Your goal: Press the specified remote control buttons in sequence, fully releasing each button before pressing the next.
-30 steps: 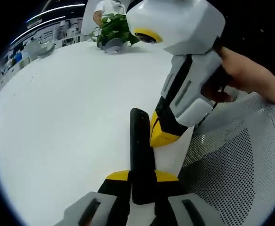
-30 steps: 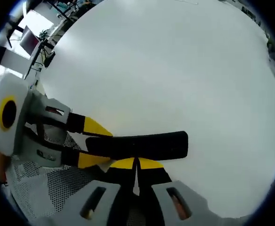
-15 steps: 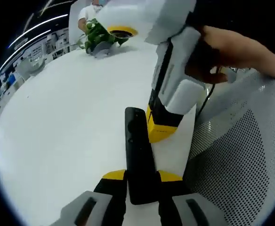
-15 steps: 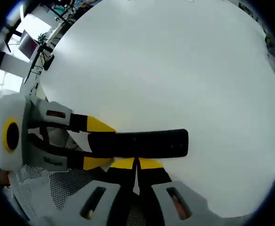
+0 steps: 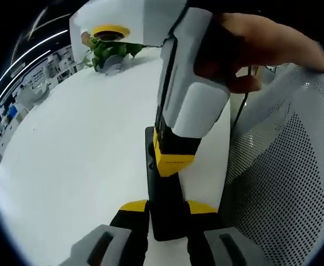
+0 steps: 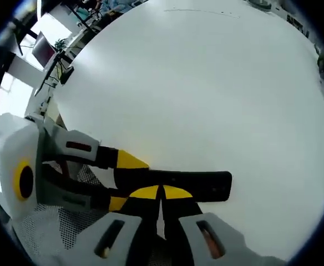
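The left claw [image 5: 165,213] pinched the near end of the black remote [image 5: 161,194], its two yellow-tipped jaws set against the remote's sides. From there the remote's long axis ran straight ahead, away from that claw, out over the white tabletop [image 5: 79,160]. In the right gripper view the same remote [image 6: 206,185] lay crosswise, just beyond the right claw [image 6: 162,194], whose jaws were pressed together with nothing between them. The right claw [image 5: 173,158] stood tip-down over the middle of the remote's upper face, at or just above the buttons; whether it touched could not be told. It looked the nearer one for any press, with the left serving as holder. A mesh chair back [image 5: 284,183] crowded the side next to the person. Beyond the remote the tabletop stretched broad and open, a potted plant [image 5: 109,52] near its far edge.
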The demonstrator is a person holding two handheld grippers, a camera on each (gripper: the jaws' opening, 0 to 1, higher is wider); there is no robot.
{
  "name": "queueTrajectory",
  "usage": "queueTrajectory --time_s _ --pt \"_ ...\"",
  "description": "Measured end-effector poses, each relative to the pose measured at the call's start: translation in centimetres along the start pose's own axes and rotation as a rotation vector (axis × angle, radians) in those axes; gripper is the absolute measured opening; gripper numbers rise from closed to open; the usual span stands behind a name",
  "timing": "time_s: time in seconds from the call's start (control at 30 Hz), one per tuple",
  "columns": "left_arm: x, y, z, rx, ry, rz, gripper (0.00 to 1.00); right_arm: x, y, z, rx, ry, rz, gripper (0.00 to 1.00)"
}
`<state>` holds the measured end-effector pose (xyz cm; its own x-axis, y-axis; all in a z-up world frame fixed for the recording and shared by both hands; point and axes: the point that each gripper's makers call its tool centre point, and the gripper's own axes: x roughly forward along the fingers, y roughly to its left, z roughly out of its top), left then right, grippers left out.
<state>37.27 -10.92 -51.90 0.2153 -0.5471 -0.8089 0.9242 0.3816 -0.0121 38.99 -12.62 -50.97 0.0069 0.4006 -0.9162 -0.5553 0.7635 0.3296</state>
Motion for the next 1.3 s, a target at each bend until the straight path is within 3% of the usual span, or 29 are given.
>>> queueTrajectory --time_s 0.33,0.57,0.67,0.83,0.9,0.97,1.3 --pt "0.1 0.3 0.1 0.009 -0.016 -0.001 0.26 0.4 0.2 0.1 -0.048 -0.008 -0.030 0.00" --pt "0.1 0.3 0.2 0.004 -0.017 0.004 0.26 0.4 0.2 0.3 0.013 -0.011 -0.026 0.00" --pt "0.1 0.3 0.2 0.002 -0.017 0.006 0.26 0.2 0.2 0.2 -0.078 -0.018 -0.074 0.00" --pt "0.0 0.2 0.2 0.002 -0.020 0.007 0.26 0.1 0.2 -0.1 0.038 -0.024 0.004 0.00" --pt "0.0 0.2 0.2 0.001 -0.017 0.007 0.26 -0.1 0.6 -1.4 0.085 0.056 0.040 0.00" --pt "0.0 0.3 0.2 -0.001 -0.016 0.007 0.26 0.1 0.8 -1.9 0.098 0.084 0.070 0.00" --pt "0.0 0.3 0.1 0.005 -0.018 0.000 0.25 -0.2 0.6 -0.3 0.029 -0.004 0.019 0.00"
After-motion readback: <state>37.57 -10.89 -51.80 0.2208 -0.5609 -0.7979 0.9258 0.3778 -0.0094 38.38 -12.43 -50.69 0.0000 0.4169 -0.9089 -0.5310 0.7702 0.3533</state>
